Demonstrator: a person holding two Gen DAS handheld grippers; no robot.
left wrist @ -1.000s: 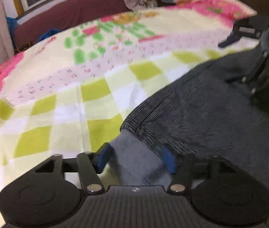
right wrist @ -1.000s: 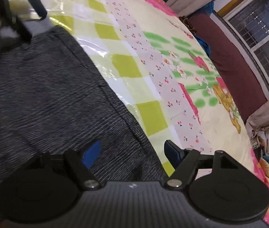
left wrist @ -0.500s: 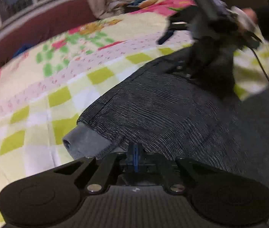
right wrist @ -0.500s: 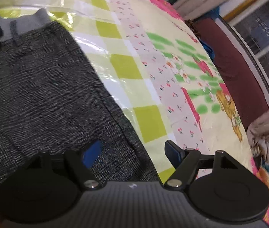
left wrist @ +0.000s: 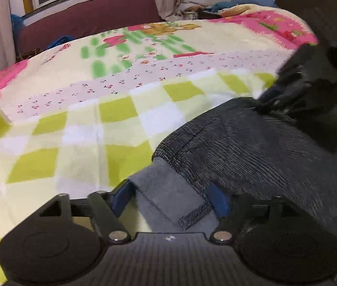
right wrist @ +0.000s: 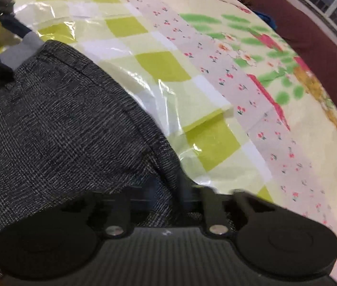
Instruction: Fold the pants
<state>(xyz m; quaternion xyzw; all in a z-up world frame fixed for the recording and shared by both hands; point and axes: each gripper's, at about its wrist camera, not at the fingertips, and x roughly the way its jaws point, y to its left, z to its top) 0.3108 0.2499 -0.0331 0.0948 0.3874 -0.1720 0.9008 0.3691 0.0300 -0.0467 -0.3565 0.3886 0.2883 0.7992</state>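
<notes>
A: Looking at the pants — they're lying on the checked bedspread.
B: Yep. Left gripper just sprang apart, grey waistband between its blue pads. Right gripper just pinched shut on the fabric edge.

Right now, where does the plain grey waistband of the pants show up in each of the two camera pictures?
Left wrist view: the grey waistband lies bottom centre, between the open blue fingers.
Right wrist view: it peeks out at upper left, behind the dark checked cloth.
Shared landmark: the green-and-white checked bedspread.
</notes>
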